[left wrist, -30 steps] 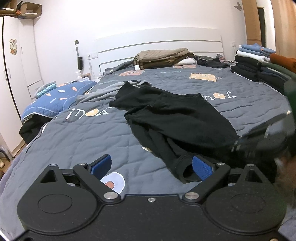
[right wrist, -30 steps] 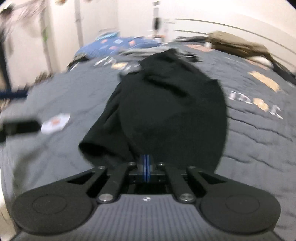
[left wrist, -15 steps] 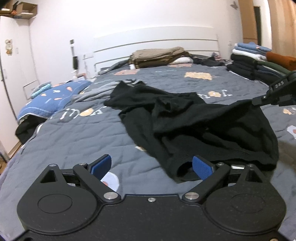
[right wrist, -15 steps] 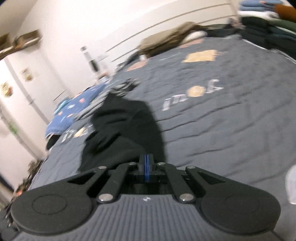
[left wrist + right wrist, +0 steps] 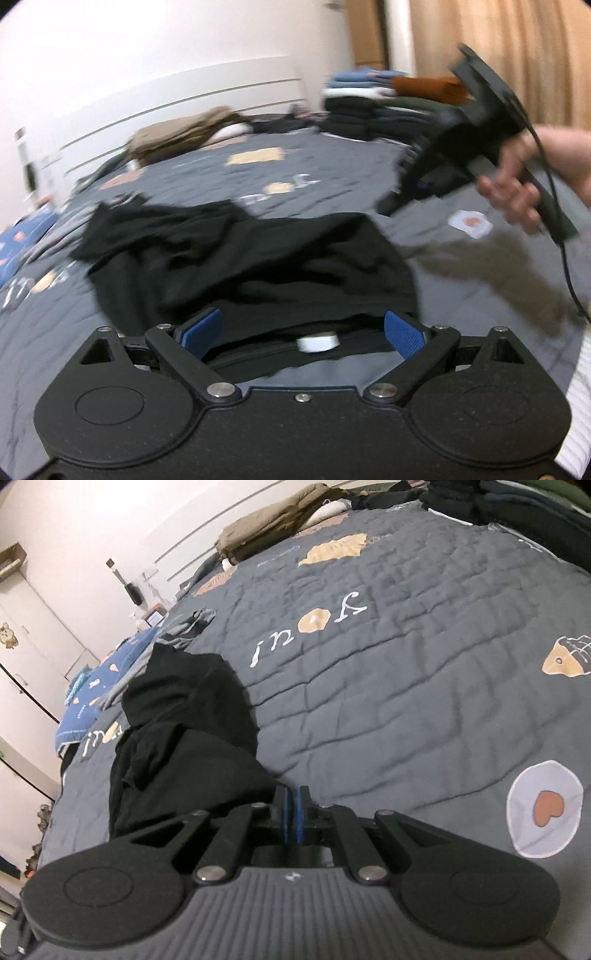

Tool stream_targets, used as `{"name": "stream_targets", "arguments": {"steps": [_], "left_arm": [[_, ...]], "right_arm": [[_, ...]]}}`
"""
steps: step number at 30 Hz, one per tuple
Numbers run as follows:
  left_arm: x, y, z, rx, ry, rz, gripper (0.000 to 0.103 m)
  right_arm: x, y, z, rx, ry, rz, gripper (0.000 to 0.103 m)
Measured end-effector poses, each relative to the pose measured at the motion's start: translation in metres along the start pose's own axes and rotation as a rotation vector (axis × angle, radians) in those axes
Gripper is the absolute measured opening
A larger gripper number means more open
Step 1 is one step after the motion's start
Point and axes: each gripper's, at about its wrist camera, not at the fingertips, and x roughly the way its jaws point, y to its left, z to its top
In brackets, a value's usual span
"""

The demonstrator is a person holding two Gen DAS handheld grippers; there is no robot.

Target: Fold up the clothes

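Black garment (image 5: 240, 258) rumpled mid-quilt (image 5: 406, 664), far from flat.
My left claw (image 5: 303, 332) gapes around its near hem, gripping nothing. My right claw (image 5: 291, 808), nearly together, is just parting at a corner. If it lets go now, the spread may collapse into wrinkles.

Right of the black garment (image 5: 184, 731), the grey quilt (image 5: 406, 686) lies bare and open. Far beyond the garment, a khaki pile (image 5: 280, 517) and stacked folded clothes (image 5: 373, 110) block the way.
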Motion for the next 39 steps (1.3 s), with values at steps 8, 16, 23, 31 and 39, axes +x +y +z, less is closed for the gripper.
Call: {"name": "stream_targets", "arguments": {"steps": [8,16,23,31,39], "left_arm": [[0.041,-0.055,-0.002,0.214,0.030,-0.008,0.094],[0.078,-0.077,-0.004,0.289,0.077,0.025,0.081],[0.093,-0.072,-0.002,0.206,0.095,0.014,0.019],[0.064,-0.010,0.028,-0.150,-0.014,0.022,0.008],[0.020,0.062,0.034,-0.427,-0.098,0.099,0.007]], "right_arm": [[-0.016,-0.017,0.001,-0.044,0.047,0.065,0.007],[-0.029,-0.035,-0.007,-0.082,0.085,0.107,0.010],[-0.035,-0.047,-0.017,-0.115,0.124,0.103,0.011],[-0.033,-0.017,-0.041,-0.255,0.144,0.164,0.012],[-0.027,0.020,-0.063,-0.390,0.111,0.207,0.036]]}}
